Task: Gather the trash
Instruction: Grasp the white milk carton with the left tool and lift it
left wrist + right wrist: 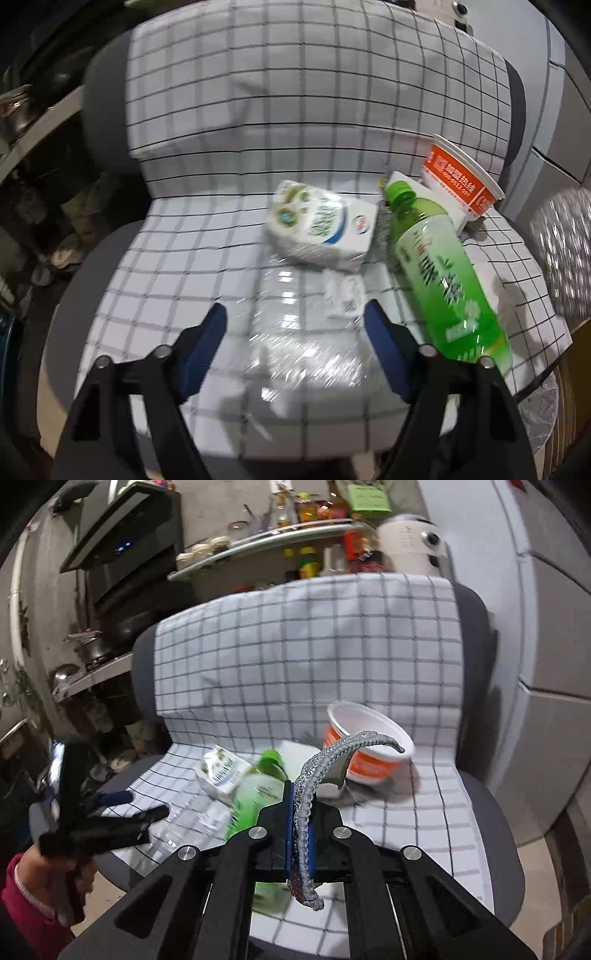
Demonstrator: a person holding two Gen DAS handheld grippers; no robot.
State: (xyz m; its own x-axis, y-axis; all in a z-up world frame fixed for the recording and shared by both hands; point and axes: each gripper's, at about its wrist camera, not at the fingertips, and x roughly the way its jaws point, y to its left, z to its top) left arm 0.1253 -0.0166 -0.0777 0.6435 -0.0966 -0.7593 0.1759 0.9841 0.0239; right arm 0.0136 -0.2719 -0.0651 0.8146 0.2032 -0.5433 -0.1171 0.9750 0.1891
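Note:
A chair draped in a checked cloth (295, 110) holds the trash. A clear plastic bottle (306, 350) lies on the seat between the fingers of my left gripper (299, 332), which stands open, its blue pads apart from the bottle. Behind it are a tissue pack (321, 225), a green bottle (443, 280) on its side, a white box (439, 199) and an orange-and-white bowl (461, 181). My right gripper (301, 794) is shut on a crumpled silver foil wrapper (332, 753), held above the green bottle (255, 794) and in front of the bowl (369, 738).
Kitchen shelves with jars and bottles (295, 535), a range hood (118, 528) and pots (92, 646) stand behind and to the left of the chair. A grey cabinet (546, 627) rises at the right. A hand and pink sleeve (33, 882) hold the left gripper (122, 808).

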